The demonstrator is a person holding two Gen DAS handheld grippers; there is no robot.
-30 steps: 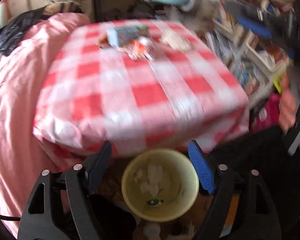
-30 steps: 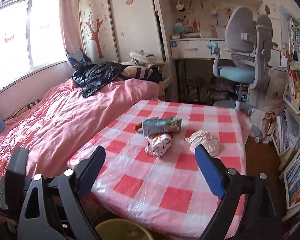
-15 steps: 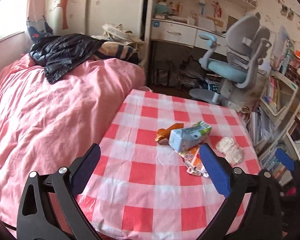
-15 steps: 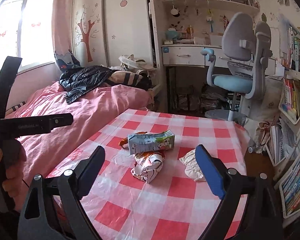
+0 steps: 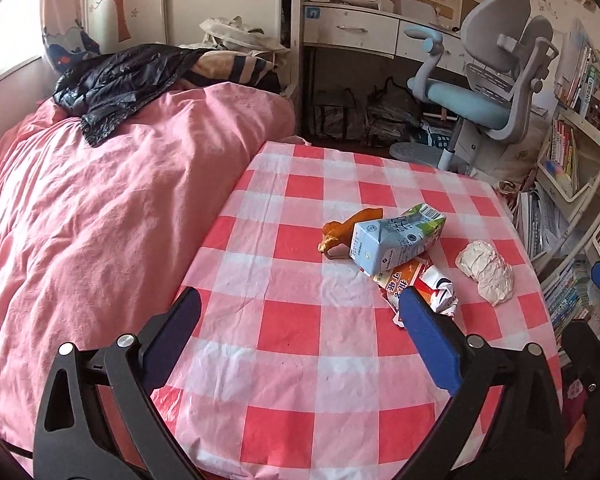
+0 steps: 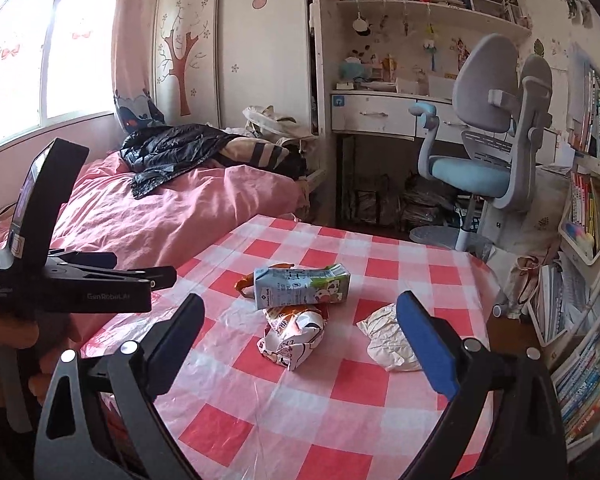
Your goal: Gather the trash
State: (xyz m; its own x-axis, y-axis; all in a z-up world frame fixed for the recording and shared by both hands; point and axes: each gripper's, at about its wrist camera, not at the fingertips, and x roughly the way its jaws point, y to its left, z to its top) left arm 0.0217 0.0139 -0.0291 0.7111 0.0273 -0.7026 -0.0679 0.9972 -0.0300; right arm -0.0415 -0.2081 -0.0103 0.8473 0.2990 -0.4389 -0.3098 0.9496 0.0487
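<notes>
Trash lies on a red-and-white checked table point(image 5: 300, 320) point(image 6: 300, 420): a light blue milk carton point(image 5: 396, 236) point(image 6: 300, 289) on its side, an orange wrapper point(image 5: 346, 228) behind it, a crumpled red-and-white snack bag point(image 5: 424, 284) point(image 6: 294, 332) in front of it, and a crumpled white paper point(image 5: 486, 266) point(image 6: 388, 338) to the right. My left gripper point(image 5: 300, 324) is open and empty above the table's near half. My right gripper point(image 6: 300, 332) is open and empty, with the snack bag between its fingers in view.
A bed with a pink duvet point(image 5: 100, 208) lies against the table's left side, a black jacket point(image 5: 120, 80) on it. A grey-blue desk chair point(image 5: 484, 92) and a desk stand behind. Bookshelves point(image 6: 588, 240) line the right. The left gripper body point(image 6: 60, 284) shows at the right wrist view's left.
My left gripper rose from above a yellow bin below the table edge to over the table. My right gripper moved forward, closer to the trash. Both stayed open.
</notes>
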